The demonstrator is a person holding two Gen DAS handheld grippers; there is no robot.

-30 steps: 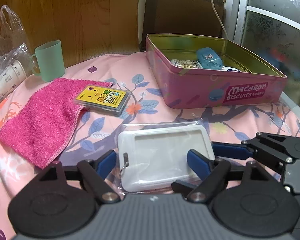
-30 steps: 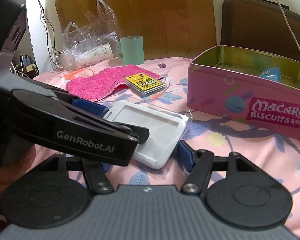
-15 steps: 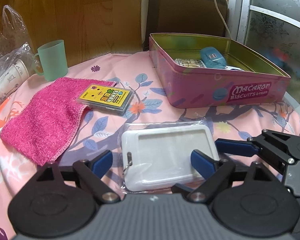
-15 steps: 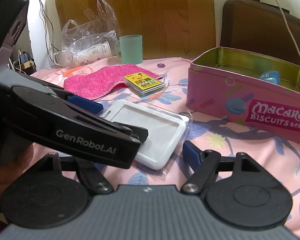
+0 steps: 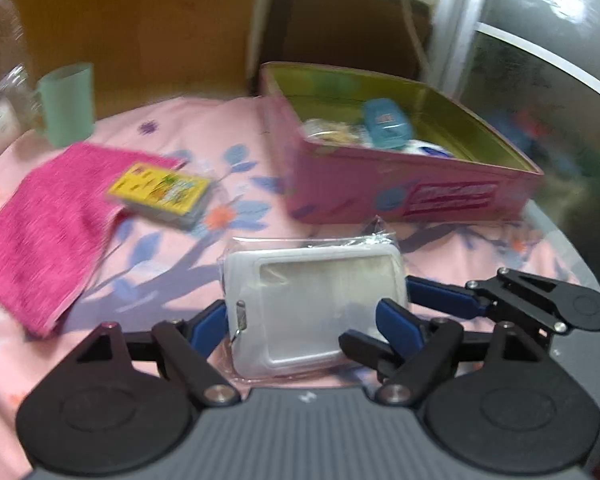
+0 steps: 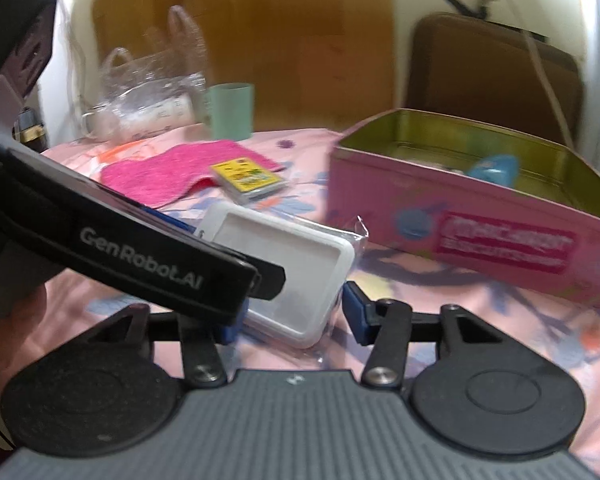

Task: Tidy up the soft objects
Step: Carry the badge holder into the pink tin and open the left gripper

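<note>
A white card holder (image 5: 312,304) in a clear wrapper lies on the pink flowered tablecloth (image 5: 236,148), in front of the pink biscuit tin (image 5: 412,196). My left gripper (image 5: 302,318) has its blue pads against the holder's two short sides, and its jaws are closing. In the right wrist view the card holder (image 6: 284,264) has its near corner between the jaws of my right gripper (image 6: 292,316). Those jaws are closing; the right pad (image 6: 354,312) stands just beside the corner, and the left pad is partly hidden behind the left gripper (image 6: 228,248). A pink towel (image 5: 48,216) lies at the left.
A yellow card pack (image 5: 160,192) rests on the towel's edge. A green cup (image 5: 68,104) and a clear plastic bag (image 6: 148,96) stand at the back left. The tin holds a blue case (image 5: 386,122) and some packets. A brown chair (image 5: 340,28) stands behind the table.
My right gripper's jaws have narrowed, and its right pad has come in close to the card holder's corner. Both views are now blurred. The card holder stays between the left fingers.
</note>
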